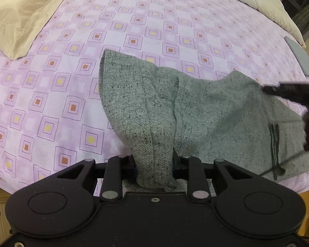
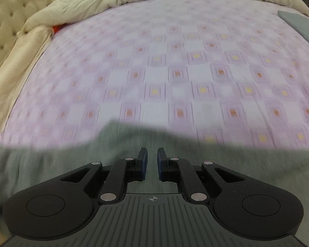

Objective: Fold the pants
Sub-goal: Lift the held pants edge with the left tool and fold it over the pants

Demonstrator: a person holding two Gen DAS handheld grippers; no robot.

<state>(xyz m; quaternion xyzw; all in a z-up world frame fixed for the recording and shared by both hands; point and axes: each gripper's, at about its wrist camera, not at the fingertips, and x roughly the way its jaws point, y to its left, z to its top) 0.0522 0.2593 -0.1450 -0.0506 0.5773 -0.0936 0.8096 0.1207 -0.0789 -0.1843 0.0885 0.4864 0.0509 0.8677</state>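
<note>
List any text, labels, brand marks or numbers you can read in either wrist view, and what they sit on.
None: no readable text in either view.
The right gripper body carries only a small crosshair mark, no letters.
The grey pants show dark stitched lines, not writing.
The bedspread has only a pattern of squares.

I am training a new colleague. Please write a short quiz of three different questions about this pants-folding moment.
1. True or false: the left gripper is shut on the grey pants.
2. What is between the right gripper's pads? A) fabric B) nothing C) a cord
3. What pattern has the bedsheet?

Key: 1 true. 2 B, a narrow gap remains. 3 Pink squares with yellow or orange centres.
</note>
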